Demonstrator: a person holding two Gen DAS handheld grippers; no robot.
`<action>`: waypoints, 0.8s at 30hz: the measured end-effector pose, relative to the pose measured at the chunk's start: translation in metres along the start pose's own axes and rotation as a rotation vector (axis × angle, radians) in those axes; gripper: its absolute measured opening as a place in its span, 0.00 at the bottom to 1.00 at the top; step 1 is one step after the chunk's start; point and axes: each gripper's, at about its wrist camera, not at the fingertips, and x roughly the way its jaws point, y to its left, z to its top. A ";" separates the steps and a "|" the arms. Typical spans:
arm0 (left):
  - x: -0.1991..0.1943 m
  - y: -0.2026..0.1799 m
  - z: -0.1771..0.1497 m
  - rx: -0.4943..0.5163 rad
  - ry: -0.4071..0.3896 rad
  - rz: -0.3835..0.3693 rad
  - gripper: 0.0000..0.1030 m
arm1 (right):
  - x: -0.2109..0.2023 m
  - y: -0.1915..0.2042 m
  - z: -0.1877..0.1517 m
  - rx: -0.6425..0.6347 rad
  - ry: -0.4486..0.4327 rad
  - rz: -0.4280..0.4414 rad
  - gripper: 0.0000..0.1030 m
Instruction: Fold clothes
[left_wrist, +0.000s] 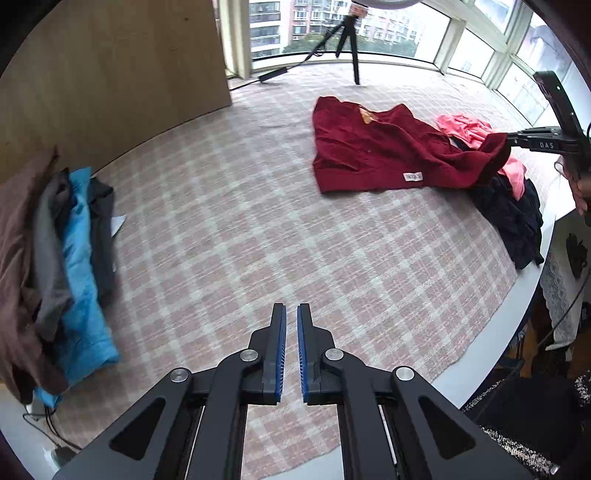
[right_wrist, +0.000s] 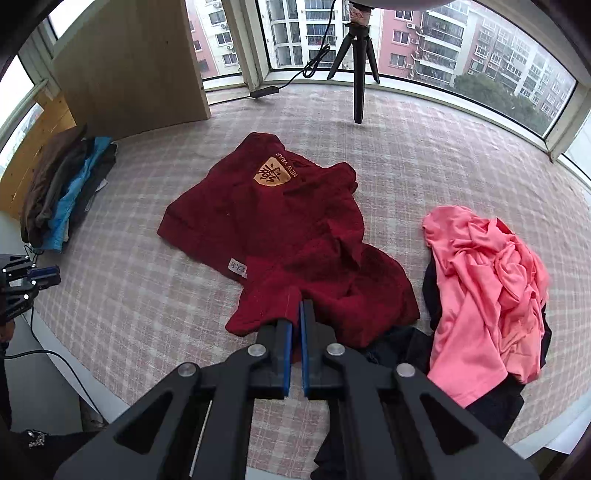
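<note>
A dark red garment (right_wrist: 295, 229) with an orange patch lies crumpled on the checked tablecloth (right_wrist: 129, 295). My right gripper (right_wrist: 296, 314) is shut on its near edge, and the cloth drapes over the left fingertip. The left wrist view shows that same gripper (left_wrist: 511, 142) at the far right, pinching the red garment (left_wrist: 369, 155) and lifting its corner slightly. My left gripper (left_wrist: 291, 310) hovers over bare tablecloth with its blue pads almost together and nothing between them. It also shows at the left edge of the right wrist view as the left gripper (right_wrist: 40, 277).
A pink garment (right_wrist: 487, 288) lies on a dark one (right_wrist: 495, 406) at the right. Folded clothes (left_wrist: 74, 258) are stacked at the left by a wooden board (left_wrist: 110, 74). A black tripod (right_wrist: 360, 74) stands at the back near the windows. The white table edge (left_wrist: 480, 354) curves close by.
</note>
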 end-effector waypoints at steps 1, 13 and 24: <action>0.011 -0.019 0.014 0.054 0.007 0.003 0.24 | -0.004 -0.006 0.002 0.010 -0.016 0.000 0.04; 0.116 -0.144 0.116 0.529 0.089 0.093 0.27 | -0.005 -0.089 0.068 0.101 -0.090 0.030 0.04; 0.126 -0.111 0.154 0.408 0.136 0.100 0.04 | 0.025 -0.140 0.088 0.148 -0.062 0.091 0.04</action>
